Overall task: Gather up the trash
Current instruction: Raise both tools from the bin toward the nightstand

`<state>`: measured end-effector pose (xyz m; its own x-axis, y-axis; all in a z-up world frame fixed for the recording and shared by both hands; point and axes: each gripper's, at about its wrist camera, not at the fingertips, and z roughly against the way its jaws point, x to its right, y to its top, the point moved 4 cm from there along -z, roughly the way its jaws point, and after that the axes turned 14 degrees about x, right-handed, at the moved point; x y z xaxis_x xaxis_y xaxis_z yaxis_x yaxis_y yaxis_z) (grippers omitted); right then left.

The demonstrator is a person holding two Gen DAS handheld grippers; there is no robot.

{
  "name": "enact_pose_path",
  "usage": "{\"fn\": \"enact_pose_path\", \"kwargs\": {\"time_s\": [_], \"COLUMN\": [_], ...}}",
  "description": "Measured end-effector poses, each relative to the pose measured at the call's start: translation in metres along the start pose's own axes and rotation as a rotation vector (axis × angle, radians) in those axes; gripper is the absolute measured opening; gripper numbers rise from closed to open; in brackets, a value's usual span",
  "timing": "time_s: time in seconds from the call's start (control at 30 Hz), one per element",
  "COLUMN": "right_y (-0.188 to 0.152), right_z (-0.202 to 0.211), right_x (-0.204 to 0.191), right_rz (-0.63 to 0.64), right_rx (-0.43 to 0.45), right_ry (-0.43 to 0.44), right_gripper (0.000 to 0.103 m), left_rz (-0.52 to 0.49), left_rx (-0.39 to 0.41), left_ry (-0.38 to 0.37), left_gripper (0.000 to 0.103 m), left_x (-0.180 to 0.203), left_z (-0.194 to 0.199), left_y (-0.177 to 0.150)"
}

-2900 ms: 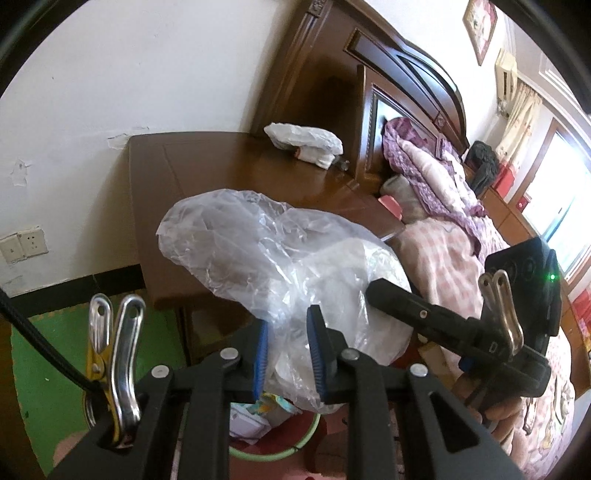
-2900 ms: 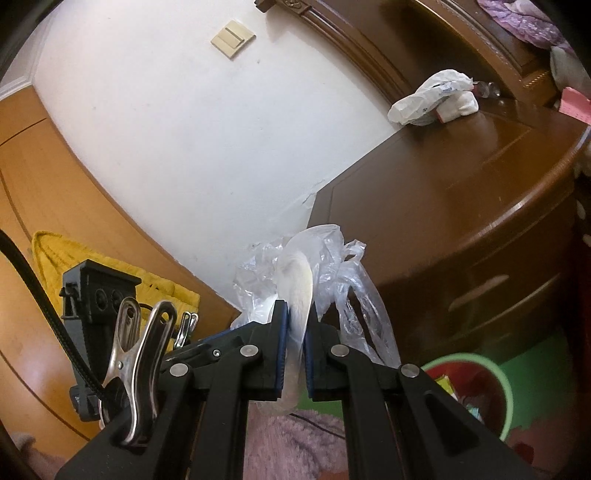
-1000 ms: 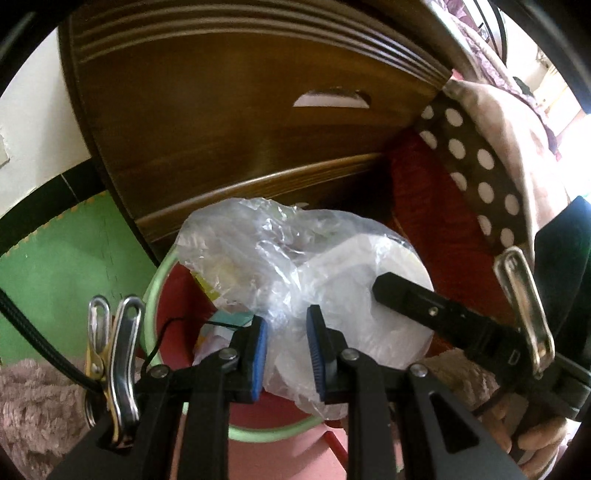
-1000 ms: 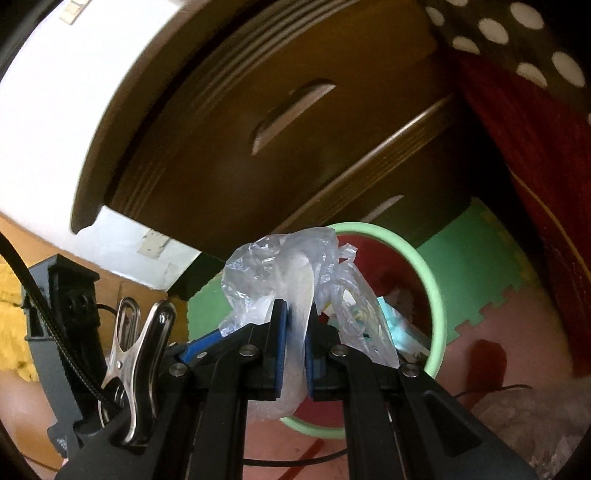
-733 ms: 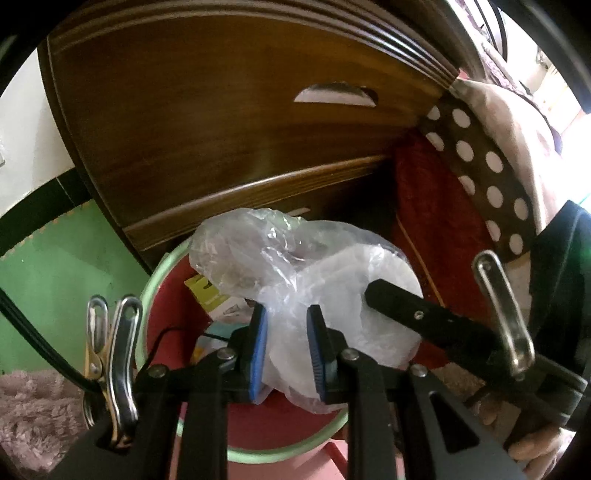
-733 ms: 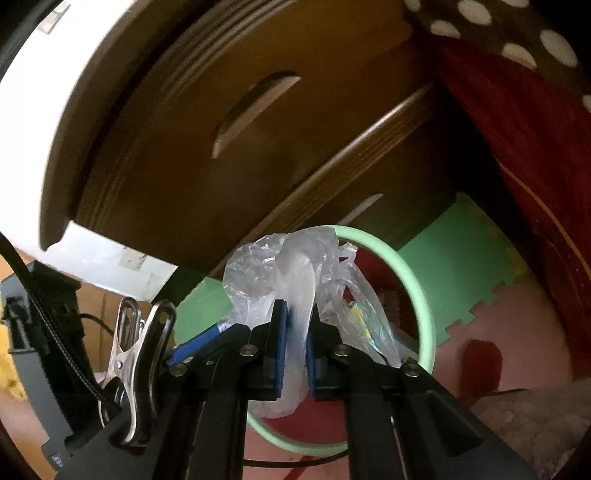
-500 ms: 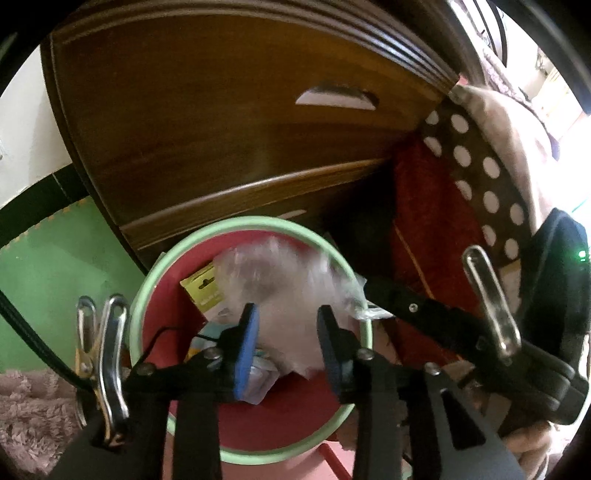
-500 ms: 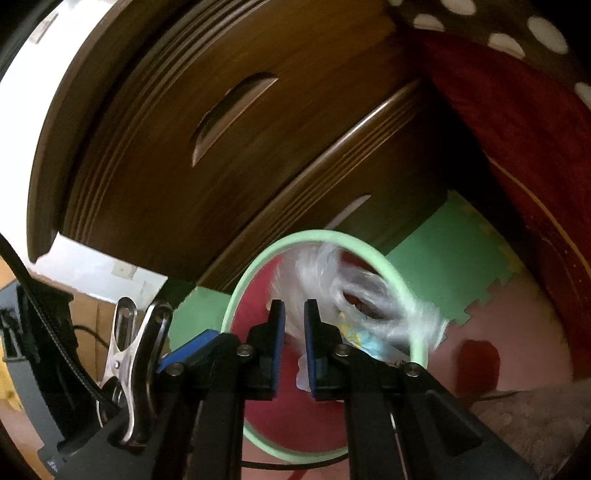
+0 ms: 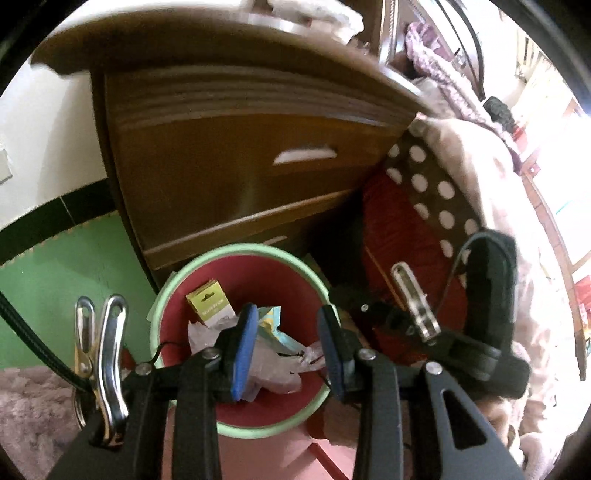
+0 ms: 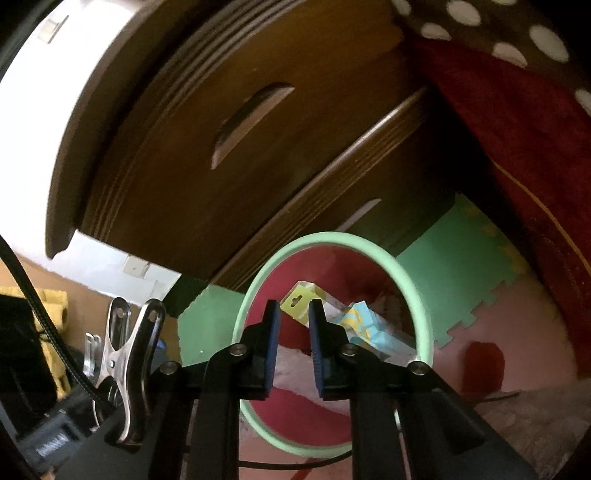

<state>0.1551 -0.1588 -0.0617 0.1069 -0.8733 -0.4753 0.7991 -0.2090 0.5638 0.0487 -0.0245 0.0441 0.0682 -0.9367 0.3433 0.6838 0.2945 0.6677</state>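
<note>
A round bin with a pale green rim (image 9: 173,284) (image 10: 332,236) and red inside stands on the floor against the nightstand. The crumpled clear plastic bag (image 9: 273,365) (image 10: 291,365) lies inside it with a yellow-green box (image 9: 208,302) (image 10: 299,299) and a light blue packet (image 10: 369,328). My left gripper (image 9: 288,321) hangs above the bin, open, with nothing between its blue pads. Over the bin too, my right gripper (image 10: 294,314) has its jaws opening with nothing between them. Its black body (image 9: 461,350) shows at the right of the left wrist view.
A dark wooden nightstand (image 9: 240,177) (image 10: 258,129) with two drawers rises right behind the bin. White crumpled trash (image 9: 317,11) lies on its top. A bed with a red skirt (image 9: 388,221) and polka-dot cloth is at the right. Green and pink foam mats (image 10: 454,258) cover the floor.
Both grippers opened and the clear bag fell out of them into the bin. The left gripper has risen, so the nightstand's top edge has come into view.
</note>
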Motion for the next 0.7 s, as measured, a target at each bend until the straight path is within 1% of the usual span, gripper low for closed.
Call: {"fn": "enact_pose_path", "kwargs": {"time_s": [0.27,0.53,0.7], "right_y": [0.002,0.003,0.002], "right_z": [0.030,0.063,0.079], "right_x": [-0.030,-0.064,-0.084], "right_rz": [0.102,0.204,0.253], "right_rx": [0.050,0.095,0.106], "right_ry": [0.072,0.153,0.177], "right_gripper": [0.017,0.017,0.017], "left_rz": [-0.056,-0.067,-0.089], "left_rx": [0.092,0.178,0.192], "left_ry": [-0.014,-0.021,-0.009], "left_gripper": [0.035,0.036,0.036], "left_x": [0.016,0.027,0.033], "left_z": [0.045,0.081,0.096], "left_y": [0.026,0.052,0.060]}}
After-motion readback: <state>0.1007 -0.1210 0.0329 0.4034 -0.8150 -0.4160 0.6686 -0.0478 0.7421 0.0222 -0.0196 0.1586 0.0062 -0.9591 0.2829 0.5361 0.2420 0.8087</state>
